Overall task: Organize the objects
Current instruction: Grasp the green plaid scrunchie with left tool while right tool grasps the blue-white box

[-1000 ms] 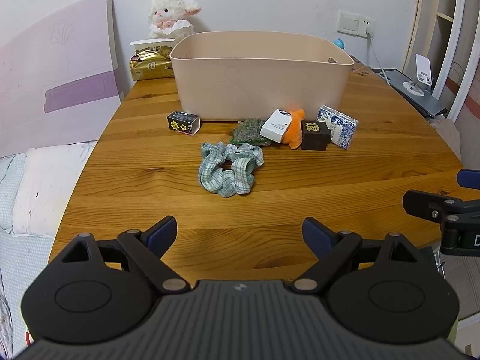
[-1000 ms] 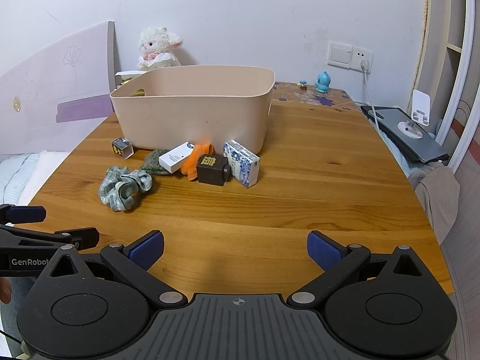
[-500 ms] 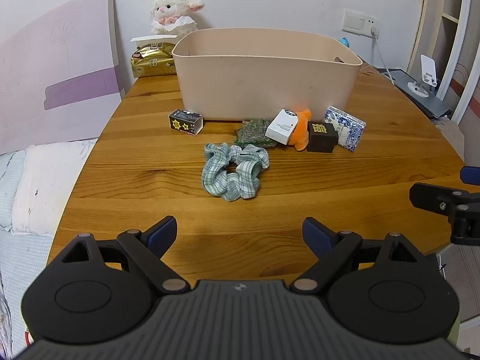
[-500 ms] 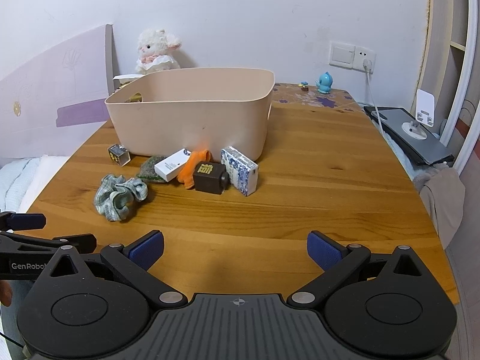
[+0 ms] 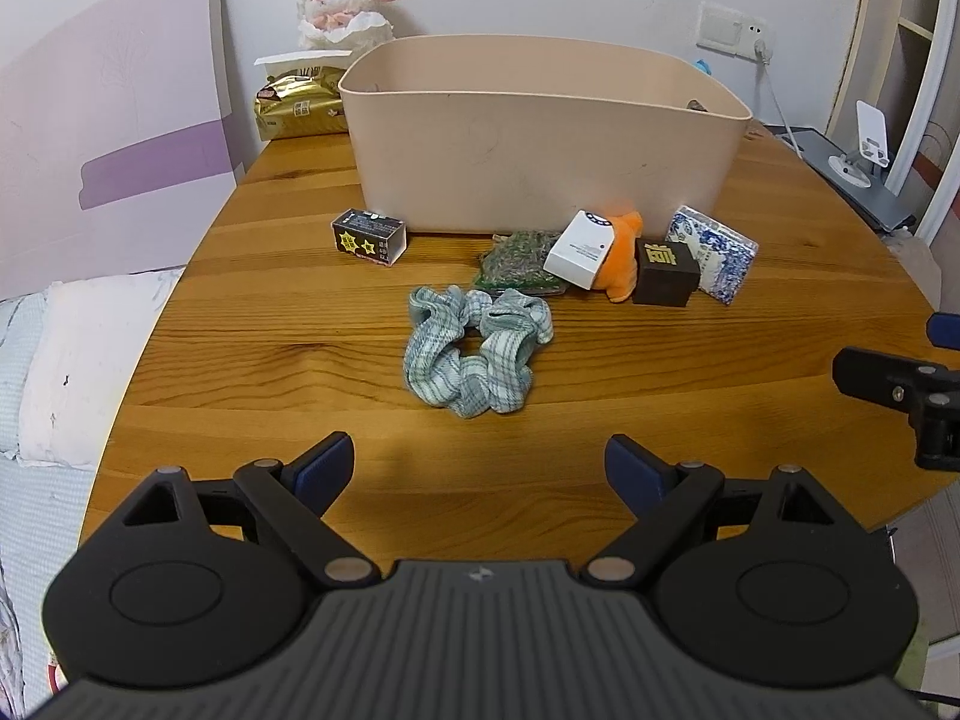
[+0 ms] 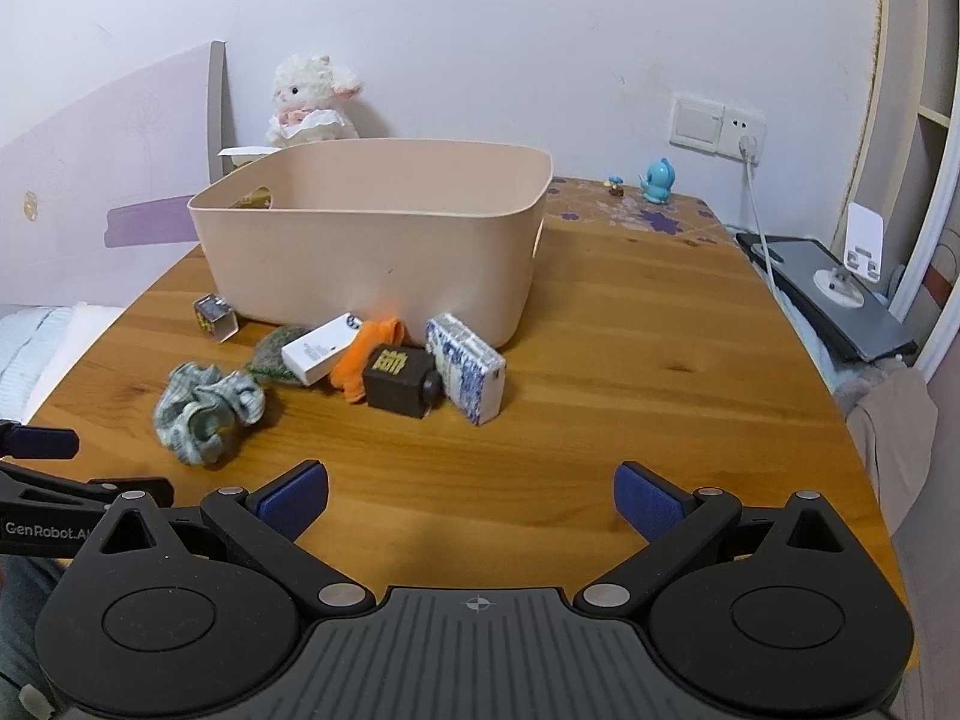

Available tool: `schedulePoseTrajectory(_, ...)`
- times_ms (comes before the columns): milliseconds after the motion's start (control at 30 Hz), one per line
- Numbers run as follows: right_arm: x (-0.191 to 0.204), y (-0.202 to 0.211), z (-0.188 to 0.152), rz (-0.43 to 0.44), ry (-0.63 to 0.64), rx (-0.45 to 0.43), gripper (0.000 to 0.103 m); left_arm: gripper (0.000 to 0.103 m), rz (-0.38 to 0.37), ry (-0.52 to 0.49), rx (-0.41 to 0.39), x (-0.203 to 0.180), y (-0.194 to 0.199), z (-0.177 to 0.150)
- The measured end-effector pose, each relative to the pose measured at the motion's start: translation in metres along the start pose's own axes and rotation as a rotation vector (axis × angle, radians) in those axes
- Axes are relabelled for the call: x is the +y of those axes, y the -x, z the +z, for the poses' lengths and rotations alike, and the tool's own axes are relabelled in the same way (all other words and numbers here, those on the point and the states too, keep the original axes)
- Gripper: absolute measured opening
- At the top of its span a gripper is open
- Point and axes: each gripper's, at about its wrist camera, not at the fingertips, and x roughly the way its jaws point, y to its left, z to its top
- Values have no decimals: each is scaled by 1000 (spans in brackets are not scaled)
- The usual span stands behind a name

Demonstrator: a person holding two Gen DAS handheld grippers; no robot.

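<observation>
**Both grippers poised, nothing picked yet**

Left gripper (image 5: 478, 462) jaws wide, empty, low centre of frame, aimed at plaid scrunchie (image 5: 474, 354) mid-frame; right gripper (image 6: 471, 495) also wide, empty; small items sit in a row in front of beige bin (image 5: 540, 138), upper centre. Likely next step: grab scrunchie w/ left; come down over the bunched fabric, not the hole; close fully since cloth squashes; lift clear of bin rim before dropping in; keep right gripper out of the way.

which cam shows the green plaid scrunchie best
The left wrist view: the scrunchie lies centred ahead, its whole loop visible. The right wrist view shows it off to the left, smaller and foreshortened.
</observation>
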Motion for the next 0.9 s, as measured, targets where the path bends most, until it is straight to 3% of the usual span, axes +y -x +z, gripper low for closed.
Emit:
schedulePoseTrajectory(333,-2,-41,14,25,42,9,102,91,5,29,35,9,-31,15)
schedulePoseTrajectory(500,-6,-66,21,29,70,30,94,91,6,36,55,11,-47,23)
schedulePoseTrajectory(900,-9,-118,31,45,122,85,87,91,-16,81,80,23,-81,32)
